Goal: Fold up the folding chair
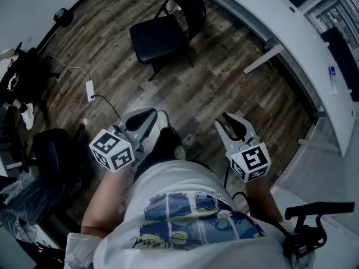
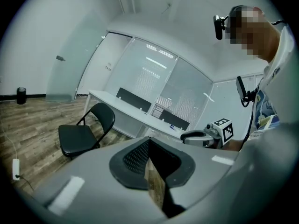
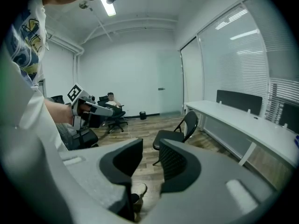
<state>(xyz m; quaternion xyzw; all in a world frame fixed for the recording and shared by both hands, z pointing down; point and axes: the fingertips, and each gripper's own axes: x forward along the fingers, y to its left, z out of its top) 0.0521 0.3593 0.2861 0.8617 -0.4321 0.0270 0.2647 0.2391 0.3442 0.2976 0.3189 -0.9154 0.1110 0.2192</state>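
Observation:
The black folding chair [image 1: 160, 35] stands unfolded on the wood floor, well ahead of both grippers and next to the long white desk. It shows left of centre in the left gripper view [image 2: 81, 134] and just beyond the jaws in the right gripper view [image 3: 180, 132]. My left gripper [image 1: 150, 116] is shut with nothing in it; its jaws meet in its own view [image 2: 149, 160]. My right gripper [image 1: 233, 123] is open, with only floor and a shoe in the gap between its jaws [image 3: 152, 160]. Neither gripper touches the chair.
A curved white desk [image 1: 291, 43] runs along the right behind the chair. A power strip [image 1: 90, 89] with a cable lies on the floor at the left, near black gear [image 1: 25, 77] and an office chair [image 1: 53, 150]. A seated person [image 3: 112, 99] is far back.

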